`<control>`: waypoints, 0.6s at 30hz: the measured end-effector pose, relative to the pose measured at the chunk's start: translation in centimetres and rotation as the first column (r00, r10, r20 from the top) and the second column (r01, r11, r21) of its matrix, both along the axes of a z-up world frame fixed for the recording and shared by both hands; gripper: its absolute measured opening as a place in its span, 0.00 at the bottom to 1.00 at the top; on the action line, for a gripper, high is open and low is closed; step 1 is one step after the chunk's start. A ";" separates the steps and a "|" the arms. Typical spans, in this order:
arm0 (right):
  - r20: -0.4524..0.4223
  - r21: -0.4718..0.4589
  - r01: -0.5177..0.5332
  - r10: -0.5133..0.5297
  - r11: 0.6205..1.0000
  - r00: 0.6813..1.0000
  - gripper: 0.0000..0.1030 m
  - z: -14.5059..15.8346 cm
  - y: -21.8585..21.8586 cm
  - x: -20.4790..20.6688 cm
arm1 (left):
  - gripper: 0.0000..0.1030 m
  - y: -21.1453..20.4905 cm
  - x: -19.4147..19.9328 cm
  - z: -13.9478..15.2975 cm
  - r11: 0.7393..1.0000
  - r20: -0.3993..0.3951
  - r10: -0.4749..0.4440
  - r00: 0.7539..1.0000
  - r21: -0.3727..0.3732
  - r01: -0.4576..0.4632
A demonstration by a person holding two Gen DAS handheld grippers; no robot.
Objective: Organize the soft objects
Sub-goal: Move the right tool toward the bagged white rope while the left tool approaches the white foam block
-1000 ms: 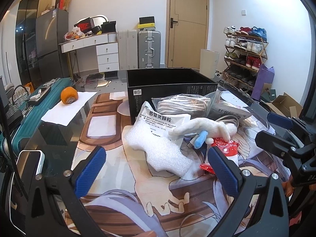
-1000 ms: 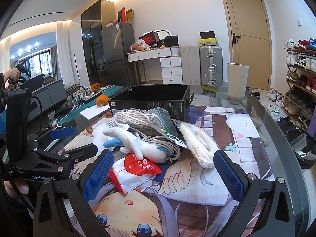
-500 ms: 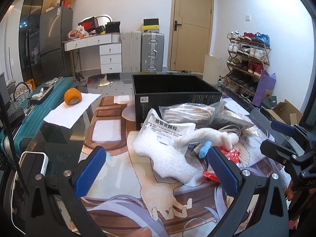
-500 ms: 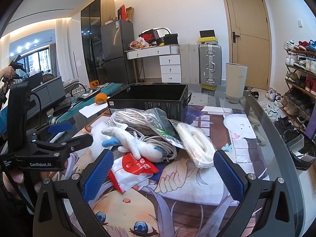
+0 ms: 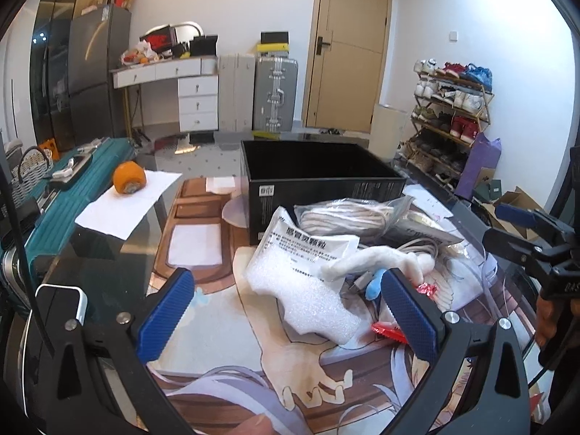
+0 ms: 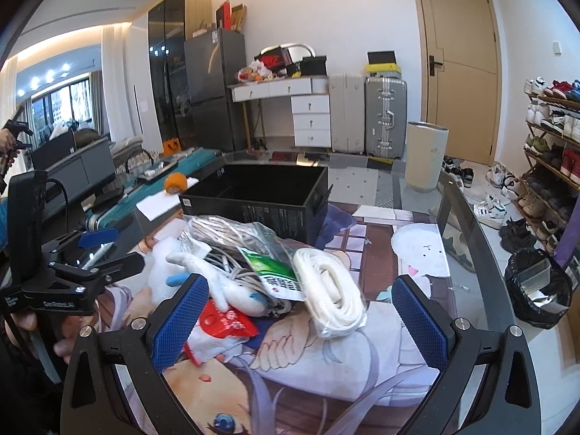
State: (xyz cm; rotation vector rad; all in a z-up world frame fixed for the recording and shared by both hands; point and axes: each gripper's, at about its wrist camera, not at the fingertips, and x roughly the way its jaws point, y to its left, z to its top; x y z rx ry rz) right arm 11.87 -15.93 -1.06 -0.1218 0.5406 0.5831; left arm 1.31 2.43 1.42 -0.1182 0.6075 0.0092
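A pile of soft things lies on the glass table in front of an open black box [image 5: 319, 177], which also shows in the right wrist view [image 6: 261, 195]. In the pile: a white foam piece [image 5: 304, 297], a white plush toy [image 5: 377, 261] [image 6: 217, 275], a bagged rope coil [image 5: 344, 214], a white bagged coil [image 6: 330, 297], a red-and-white packet [image 6: 224, 322]. My left gripper [image 5: 290, 308] is open, just short of the foam. My right gripper [image 6: 293, 315] is open, its jaws either side of the plush and the white coil.
An orange ball [image 5: 129, 178] sits on white paper at the far left. A phone [image 5: 58, 301] lies at the near left table edge. A teal suitcase [image 5: 54, 195] stands left of the table. A shoe rack [image 6: 547, 152] and a black bin bag [image 6: 536, 290] stand to the right.
Both grippers have drawn back and risen a little, so the pile sits slightly farther away. Nothing was grasped. Both stay open.
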 end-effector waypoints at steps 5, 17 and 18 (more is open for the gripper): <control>-0.024 -0.047 0.001 -0.002 0.999 1.000 1.00 -0.3 0.2 1.7 | 1.00 0.0 0.6 -0.3 0.999 -0.046 0.003 0.999 0.033 -0.002; -0.072 -0.077 0.019 -0.025 0.997 0.997 1.00 -1.0 -0.1 4.8 | 1.00 0.8 1.4 -0.5 0.998 -0.083 0.033 0.996 0.047 -0.029; -0.075 -0.080 0.023 -0.029 0.996 0.997 1.00 -1.1 -0.2 5.0 | 1.00 0.9 1.5 -0.6 0.999 -0.091 0.036 0.995 0.042 -0.032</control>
